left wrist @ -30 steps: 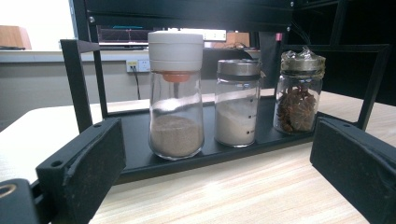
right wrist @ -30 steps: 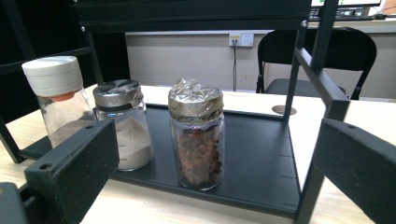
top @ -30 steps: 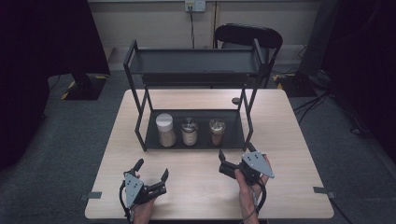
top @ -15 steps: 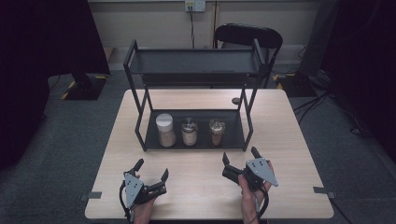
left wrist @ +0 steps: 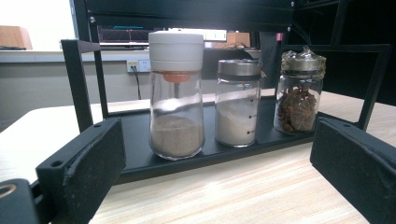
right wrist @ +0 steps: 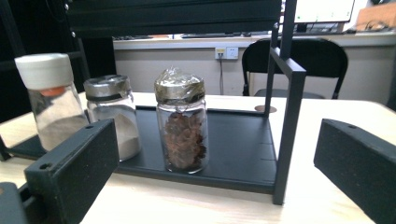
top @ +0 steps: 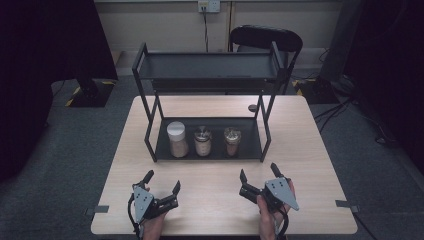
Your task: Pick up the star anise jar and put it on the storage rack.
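Both claws, left [top: 161,186] and right [top: 259,176], spread, empty at 6 o'clock; risk: toppling the closely packed jars [top: 203,141] on entry.

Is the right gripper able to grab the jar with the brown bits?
Probably yes. The right gripper is open and faces the jar, which stands at the rack's open front with bare table between. The rack's post stands off to the side.

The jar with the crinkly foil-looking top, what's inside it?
The jar holds brown, star-shaped dried pieces, filling roughly its lower two thirds. The crinkled cover hides the mouth, so any lid beneath cannot be seen.
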The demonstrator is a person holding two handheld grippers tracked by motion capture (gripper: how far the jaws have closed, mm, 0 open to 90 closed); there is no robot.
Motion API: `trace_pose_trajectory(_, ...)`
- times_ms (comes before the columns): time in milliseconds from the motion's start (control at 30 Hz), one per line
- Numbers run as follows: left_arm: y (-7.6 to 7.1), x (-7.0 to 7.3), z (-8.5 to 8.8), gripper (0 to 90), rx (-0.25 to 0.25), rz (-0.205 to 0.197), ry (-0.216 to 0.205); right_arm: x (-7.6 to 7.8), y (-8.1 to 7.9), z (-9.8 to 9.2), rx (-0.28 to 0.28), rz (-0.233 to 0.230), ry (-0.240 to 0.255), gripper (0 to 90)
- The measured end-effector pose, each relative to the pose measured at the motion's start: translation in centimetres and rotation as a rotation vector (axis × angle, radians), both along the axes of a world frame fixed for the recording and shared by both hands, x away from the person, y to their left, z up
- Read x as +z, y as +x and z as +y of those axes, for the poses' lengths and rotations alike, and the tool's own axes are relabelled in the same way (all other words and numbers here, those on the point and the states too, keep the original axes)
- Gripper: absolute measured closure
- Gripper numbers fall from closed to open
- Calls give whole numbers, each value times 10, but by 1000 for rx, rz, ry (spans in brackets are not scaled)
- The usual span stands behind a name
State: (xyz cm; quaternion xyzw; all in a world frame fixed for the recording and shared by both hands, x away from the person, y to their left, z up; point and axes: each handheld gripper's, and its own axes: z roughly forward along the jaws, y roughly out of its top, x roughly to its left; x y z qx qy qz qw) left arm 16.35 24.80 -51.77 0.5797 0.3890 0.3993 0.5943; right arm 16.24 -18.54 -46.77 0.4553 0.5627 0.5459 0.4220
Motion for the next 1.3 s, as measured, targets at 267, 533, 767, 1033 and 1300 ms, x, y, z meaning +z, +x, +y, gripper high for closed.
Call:
trace_pose_trajectory(267, 0, 0, 0, 26, 0, 0, 0, -12, -4, 0, -4, 22, 14, 0)
trace_pose_trajectory(533, 0, 0, 0, 26, -1, 0, 0, -23, -6, 4, -19, 39, 3, 0)
trace_pose_trajectory(767, 0, 0, 0, 26, -2, 0, 0, -30, -8, 7, -27, 33, -14, 0)
trace_pose_trajectory(1033, 0, 0, 0, 26, -3, 0, 0, -36, -12, 7, -13, -10, -30, 0)
trace_pose_trajectory(1300, 0, 0, 0, 26, -1, 1, -1, -43, -14, 5, -6, -49, -21, 0)
